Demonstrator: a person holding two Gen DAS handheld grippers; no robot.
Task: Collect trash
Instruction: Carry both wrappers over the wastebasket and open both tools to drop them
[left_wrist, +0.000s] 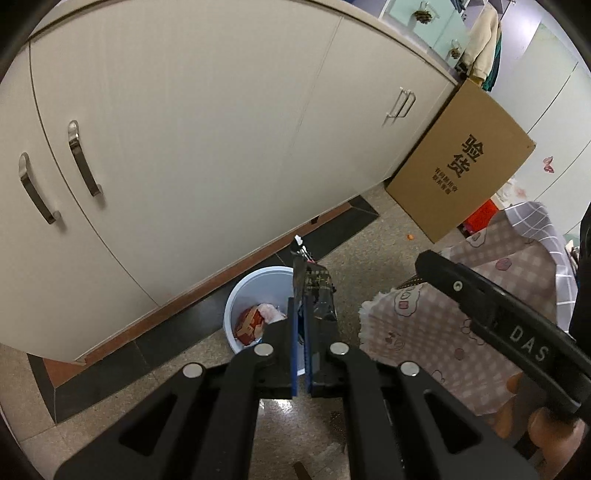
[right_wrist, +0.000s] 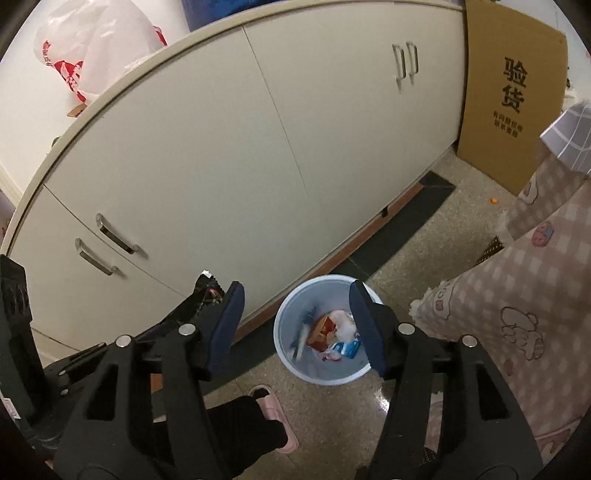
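Note:
A pale blue waste bin stands on the floor by the cabinet's foot, with a red-orange packet and white paper in it. My left gripper is shut on a dark printed wrapper, which sticks up between the blue pads above the bin's right side. In the right wrist view my right gripper hangs open over the bin with nothing between its pads. Inside the bin lie the red-orange packet, white paper, a blue packet and a blurred grey-blue piece.
A cream cabinet with metal handles runs behind the bin. A cardboard box leans at its end. Pink checked cloth hangs at the right. A person's slippered foot stands before the bin. A small orange bit lies on the floor.

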